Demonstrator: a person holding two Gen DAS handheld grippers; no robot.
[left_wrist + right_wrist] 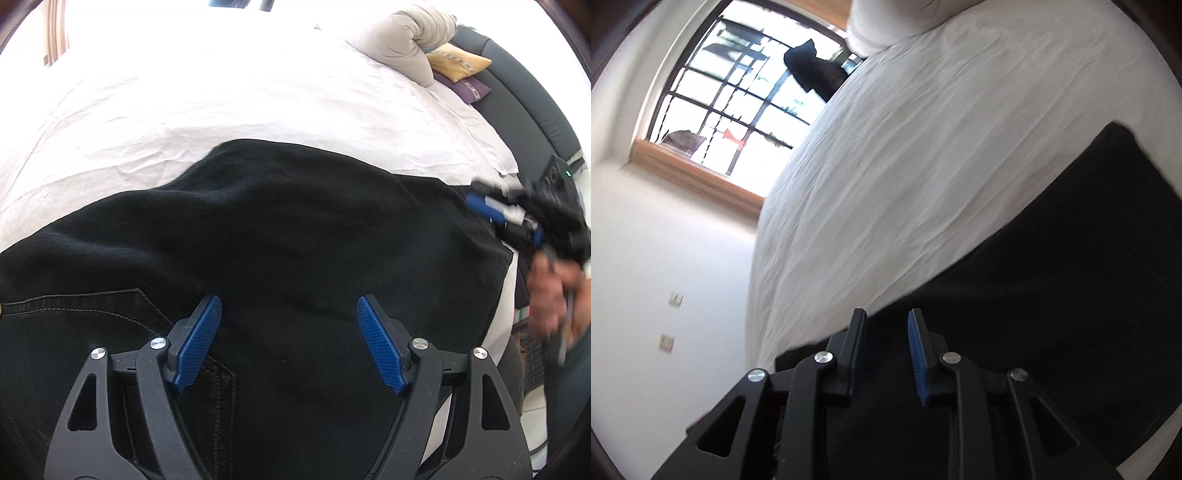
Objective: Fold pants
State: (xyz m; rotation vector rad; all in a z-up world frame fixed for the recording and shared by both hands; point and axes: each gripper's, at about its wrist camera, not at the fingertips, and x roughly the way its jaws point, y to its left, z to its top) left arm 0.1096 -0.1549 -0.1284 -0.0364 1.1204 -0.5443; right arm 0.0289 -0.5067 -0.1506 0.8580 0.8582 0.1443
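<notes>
The left gripper [290, 343] stood wide with nothing between its pads, hovering over the black pants [280, 229] near the stitched pocket. The right gripper [886, 354] was narrow, its jaws apart and apparently empty, at the pants' far-right edge. The pants lay spread across the near side of the bed [221, 96], seemingly folded once already. The step looked like a pause between folds; the next move would need each gripper to pinch an edge. White sheet beyond gave ample room; pillows [402, 40] sat well apart.
</notes>
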